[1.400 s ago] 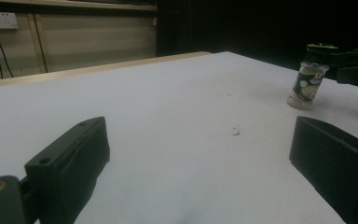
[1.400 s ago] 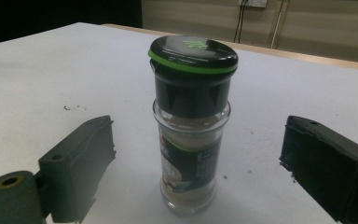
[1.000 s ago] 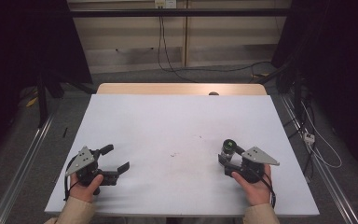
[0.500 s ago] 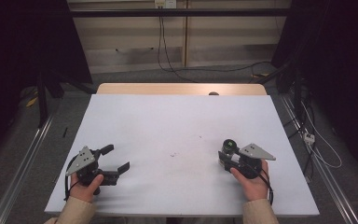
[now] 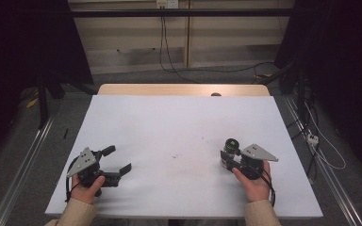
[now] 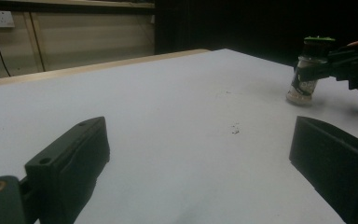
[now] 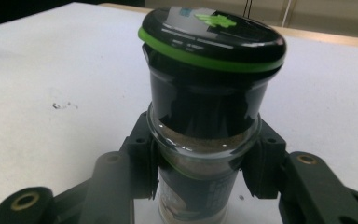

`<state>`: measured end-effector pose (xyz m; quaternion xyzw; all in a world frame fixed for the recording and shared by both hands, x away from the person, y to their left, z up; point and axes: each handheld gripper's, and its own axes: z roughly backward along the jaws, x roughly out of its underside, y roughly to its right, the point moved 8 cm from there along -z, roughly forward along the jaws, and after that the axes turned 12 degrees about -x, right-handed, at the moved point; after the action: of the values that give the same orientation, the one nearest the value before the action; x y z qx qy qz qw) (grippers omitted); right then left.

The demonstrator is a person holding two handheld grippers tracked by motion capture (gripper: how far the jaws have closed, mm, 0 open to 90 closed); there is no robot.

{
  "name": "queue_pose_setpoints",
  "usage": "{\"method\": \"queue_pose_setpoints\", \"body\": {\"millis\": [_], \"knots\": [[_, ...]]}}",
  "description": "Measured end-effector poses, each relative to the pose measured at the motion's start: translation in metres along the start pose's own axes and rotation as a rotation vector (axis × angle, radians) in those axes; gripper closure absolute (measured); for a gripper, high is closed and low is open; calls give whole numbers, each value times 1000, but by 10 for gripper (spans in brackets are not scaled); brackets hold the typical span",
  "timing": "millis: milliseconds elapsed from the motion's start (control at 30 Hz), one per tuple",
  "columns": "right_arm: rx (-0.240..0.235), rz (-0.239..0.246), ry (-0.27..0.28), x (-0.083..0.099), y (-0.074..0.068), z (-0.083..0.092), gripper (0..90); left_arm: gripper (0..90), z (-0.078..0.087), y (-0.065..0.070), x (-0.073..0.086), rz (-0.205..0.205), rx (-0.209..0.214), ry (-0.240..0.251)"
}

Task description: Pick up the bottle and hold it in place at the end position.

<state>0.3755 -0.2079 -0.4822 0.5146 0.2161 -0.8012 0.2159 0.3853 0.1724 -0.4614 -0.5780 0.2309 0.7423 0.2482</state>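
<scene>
Right gripper (image 5: pixel 229 161) has just been closing its jaws, and they're now clamped on the small clear glass spice jar with the black lid and green rim (image 5: pixel 229 150), so the grab itself looks done. From the right gripper view, the two black pads (image 7: pixel 142 161) press on opposite sides of the jar (image 7: pixel 205 140) around its lower body, below the dark band under the lid, and the brownish powder inside sits roughly level with them. The jar stands upright, and going by the left gripper view (image 6: pixel 306 74) its base seems to rest on the white table top (image 6: pixel 168 116), so nothing's lifted yet as far as anyone could judge.

What's left is probably everything after the grip: picking it up, moving it, or getting that lid off. Hard to say which, since the table (image 5: pixel 179 122) has nothing else on it except a few tiny dark specks (image 5: pixel 176 155) near the middle.

Left gripper (image 5: pixel 118 162) is over on the near left side, well apart from the jar, jaws spread wide with nothing between them, hand just resting it on the table. So it's parked for now, maybe waiting to help with the lid
</scene>
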Motion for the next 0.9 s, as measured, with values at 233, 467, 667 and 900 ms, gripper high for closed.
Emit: {"method": "queue_pose_setpoints", "body": {"millis": [233,467,667,900], "knots": [[-20,-3,19,-10,-8,-9,537,46,0,0,-1,-10,4,8],[-30,12,12,-14,-13,-18,537,47,0,2,-1,-15,11,5],[-43,22,3,-18,-18,-27,537,47,0,2,-1,-20,9,4],[-52,26,6,-23,-22,-36,537,47,0,3,-1,-13,8,4]]}}
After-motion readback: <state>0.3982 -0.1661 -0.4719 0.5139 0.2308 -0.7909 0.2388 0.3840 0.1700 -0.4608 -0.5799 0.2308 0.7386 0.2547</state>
